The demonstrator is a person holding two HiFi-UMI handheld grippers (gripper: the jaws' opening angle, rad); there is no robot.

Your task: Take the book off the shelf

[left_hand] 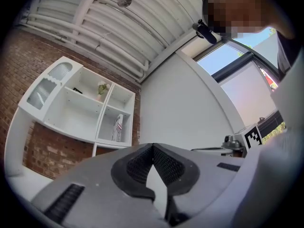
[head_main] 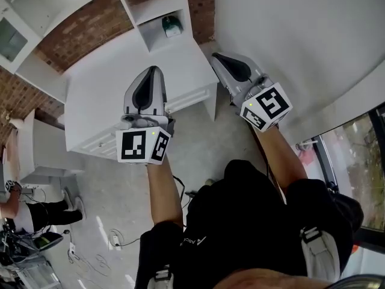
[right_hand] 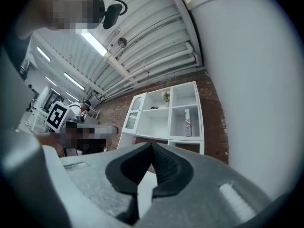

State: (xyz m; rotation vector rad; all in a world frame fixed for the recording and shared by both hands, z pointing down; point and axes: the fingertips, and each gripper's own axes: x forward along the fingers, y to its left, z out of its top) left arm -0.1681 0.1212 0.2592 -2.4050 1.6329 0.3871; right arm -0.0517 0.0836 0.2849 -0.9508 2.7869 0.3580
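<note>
The book (left_hand: pixel 118 127) stands upright in the lower right compartment of the white shelf unit (left_hand: pixel 71 113), and the right gripper view shows the book (right_hand: pixel 187 121) in that same place on the shelf unit (right_hand: pixel 164 127). Both grippers are well short of the shelf and point towards it. My left gripper (left_hand: pixel 153 147) is shut with nothing between its jaws. My right gripper (right_hand: pixel 152 146) is also shut and empty. In the head view the left gripper (head_main: pixel 153 70) and right gripper (head_main: pixel 215 56) are held side by side over a white cabinet (head_main: pixel 102 101).
A small plant (left_hand: pixel 102 88) sits in the compartment above the book. A white wall (head_main: pixel 289 35) runs along the right. Another person (head_main: pixel 18 206) sits at the far left, with cables (head_main: pixel 102 245) on the floor. A glass-fronted cupboard door (left_hand: pixel 47 84) is at the shelf's left.
</note>
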